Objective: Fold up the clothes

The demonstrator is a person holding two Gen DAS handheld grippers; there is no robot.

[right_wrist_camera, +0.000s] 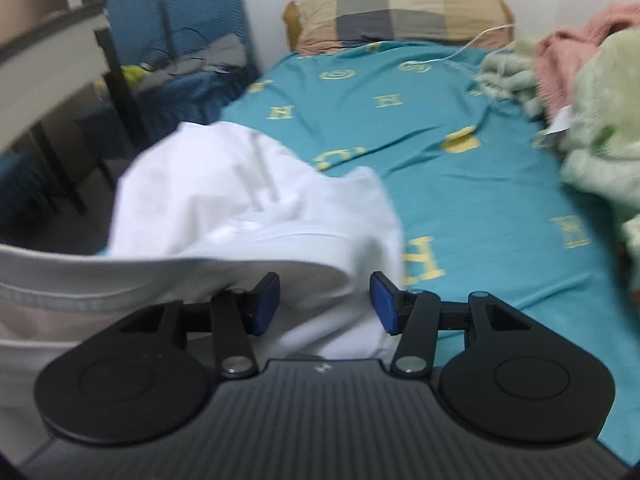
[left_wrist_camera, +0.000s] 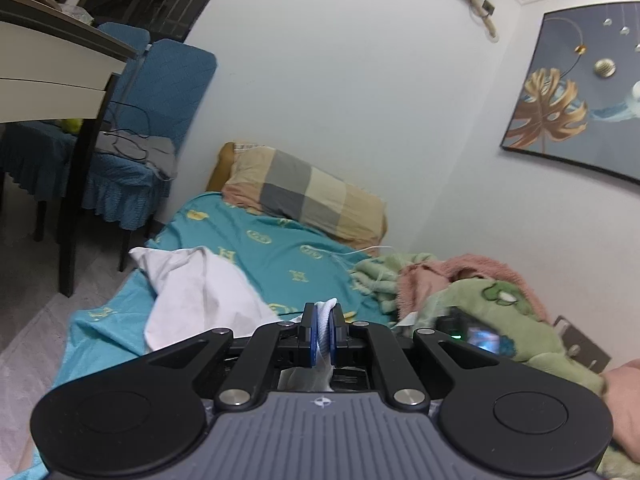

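A white garment [left_wrist_camera: 200, 292] lies crumpled on the teal bed sheet [left_wrist_camera: 280, 252]. My left gripper [left_wrist_camera: 325, 332] is shut on a rolled white edge of the garment, which is pinched between the blue pads. In the right wrist view the white garment [right_wrist_camera: 240, 208] spreads from the left across the near part of the sheet [right_wrist_camera: 460, 168]. My right gripper [right_wrist_camera: 325, 304] stands open low over it, with a fold of the white cloth bulging between its blue pads [right_wrist_camera: 266, 304], which stay wide apart. The view is blurred.
A checked pillow [left_wrist_camera: 304, 192] [right_wrist_camera: 400, 8] lies at the head of the bed by the wall. Green and pink blankets [left_wrist_camera: 480, 300] [right_wrist_camera: 600, 120] are heaped on the right. Blue-covered chairs [left_wrist_camera: 160, 100] and a table [left_wrist_camera: 52, 64] stand left of the bed. A person's hand [left_wrist_camera: 624, 400] shows at the right edge.
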